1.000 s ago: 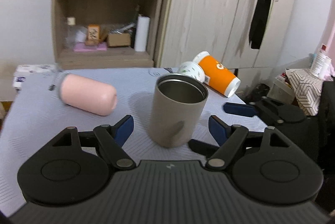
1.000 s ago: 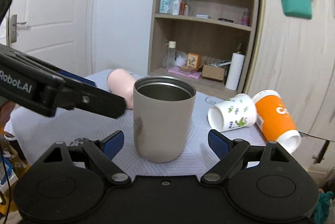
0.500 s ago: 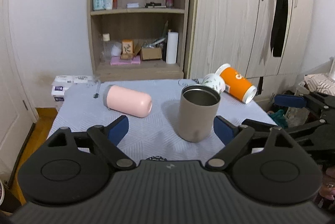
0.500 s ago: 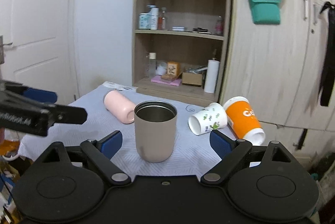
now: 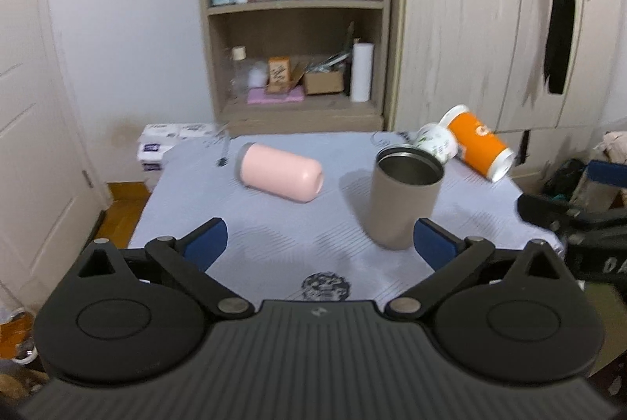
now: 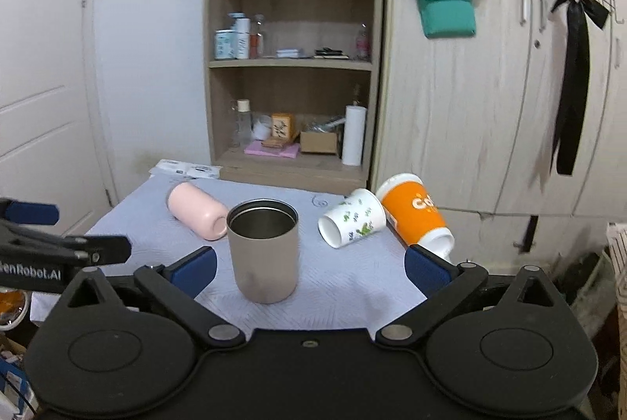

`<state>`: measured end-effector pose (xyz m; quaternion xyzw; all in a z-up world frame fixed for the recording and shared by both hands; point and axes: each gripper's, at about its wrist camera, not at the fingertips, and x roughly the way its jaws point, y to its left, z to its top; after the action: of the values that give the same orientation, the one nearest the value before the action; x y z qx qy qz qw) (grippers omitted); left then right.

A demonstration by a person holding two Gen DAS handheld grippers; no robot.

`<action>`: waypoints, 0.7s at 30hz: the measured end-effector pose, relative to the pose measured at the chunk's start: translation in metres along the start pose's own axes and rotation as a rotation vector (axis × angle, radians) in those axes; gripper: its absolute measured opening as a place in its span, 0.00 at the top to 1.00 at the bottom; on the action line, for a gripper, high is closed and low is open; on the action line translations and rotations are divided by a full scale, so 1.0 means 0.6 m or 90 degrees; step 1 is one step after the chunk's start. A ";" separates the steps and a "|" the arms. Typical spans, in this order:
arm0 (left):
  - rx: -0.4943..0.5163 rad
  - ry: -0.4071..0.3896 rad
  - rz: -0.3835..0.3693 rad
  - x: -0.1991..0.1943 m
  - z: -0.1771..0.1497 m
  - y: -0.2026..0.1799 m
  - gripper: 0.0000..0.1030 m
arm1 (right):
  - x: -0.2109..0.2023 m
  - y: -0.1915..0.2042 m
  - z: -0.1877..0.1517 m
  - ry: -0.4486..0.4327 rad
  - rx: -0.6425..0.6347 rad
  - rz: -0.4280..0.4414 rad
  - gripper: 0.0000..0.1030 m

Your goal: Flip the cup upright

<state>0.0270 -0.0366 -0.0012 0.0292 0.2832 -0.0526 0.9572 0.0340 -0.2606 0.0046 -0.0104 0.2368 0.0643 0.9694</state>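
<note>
Floral cup (image 5: 437, 142) (half behind taupe tumbler (image 5: 403, 198))

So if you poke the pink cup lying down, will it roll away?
Probably yes. The pink cup lies on its side and its body is round, so a sideways push would likely roll it across the table. It looks smooth, so it might slip in the fingers. Its weight cannot be told.

Both wrist cameras look forward over their own blue-padded fingers, from the near edge of the table (image 5: 274, 224) toward the shelf unit (image 6: 292, 67). The left view sits left and aims slightly rightward; the right view sits right. Both share the upright tan cup (image 5: 405, 196), the fallen cups and the wardrobe (image 6: 490, 106)
</note>
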 end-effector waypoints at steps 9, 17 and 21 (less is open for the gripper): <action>0.003 0.007 0.041 -0.010 0.003 0.010 0.00 | -0.008 -0.006 0.001 0.023 0.022 -0.023 0.00; 0.017 0.035 0.077 -0.009 0.008 0.008 0.00 | -0.015 -0.002 0.002 0.037 0.022 -0.041 0.00; 0.017 0.036 0.081 -0.012 0.006 0.011 0.00 | -0.016 0.000 0.000 0.043 0.022 -0.043 0.00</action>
<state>0.0237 -0.0300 0.0057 0.0613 0.3068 0.0051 0.9498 0.0254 -0.2615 0.0094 -0.0039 0.2698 0.0274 0.9625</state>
